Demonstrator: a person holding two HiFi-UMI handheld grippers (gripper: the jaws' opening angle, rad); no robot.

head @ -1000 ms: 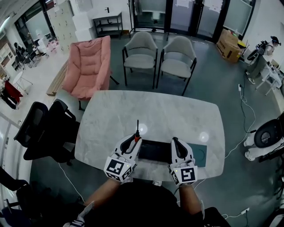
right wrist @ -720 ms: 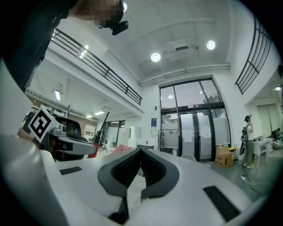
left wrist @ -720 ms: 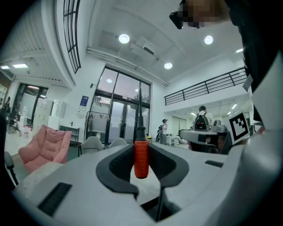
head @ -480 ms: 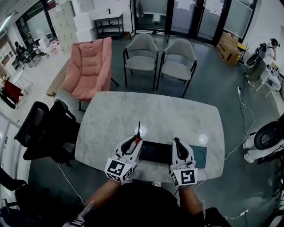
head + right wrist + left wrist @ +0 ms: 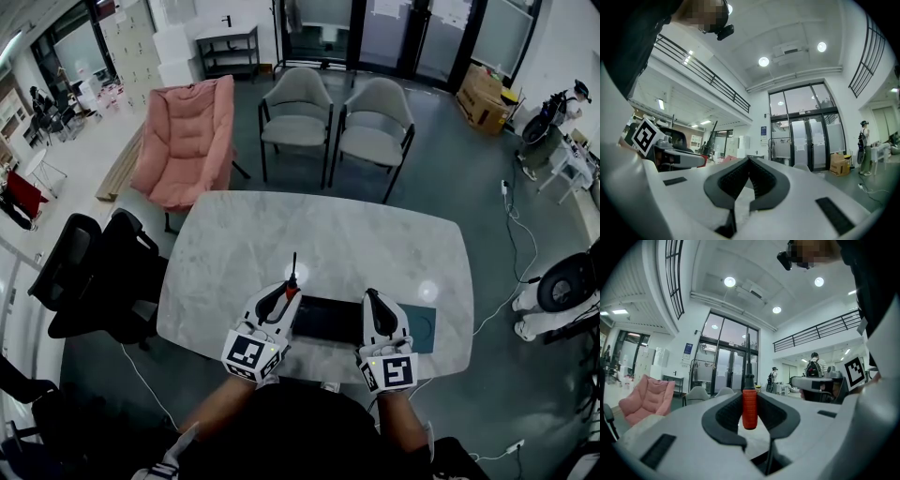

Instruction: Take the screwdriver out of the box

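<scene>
Barely anything has moved since the earlier frames. The left claw (image 5: 284, 298) sits where it was, and the tool in it has only crept a touch, if that. The right claw (image 5: 372, 300) is also parked as before.

The left claw pinches the screwdriver (image 5: 749, 409) by its red handle. Both pads press on the handle, and the dark shaft stands straight up above the jaws. The handle's lower end hangs free below the pads.

The right claw is pressed together with nothing between its pads.

The box (image 5: 328, 321) lies on the table (image 5: 319, 234) just to the right of the left claw, between the two claws. The right claw is at the box's far end; we cannot tell whether it touches the box.

We judge the step to be the end of the lift-out, since the tool looks clear of the box and is held at its left end.

The next move, we think, is to carry the tool leftward away from the box and lay it on bare table. That calls for a firm pinch, because the handle is round and could roll or slip, and for opening only once it rests.
</scene>
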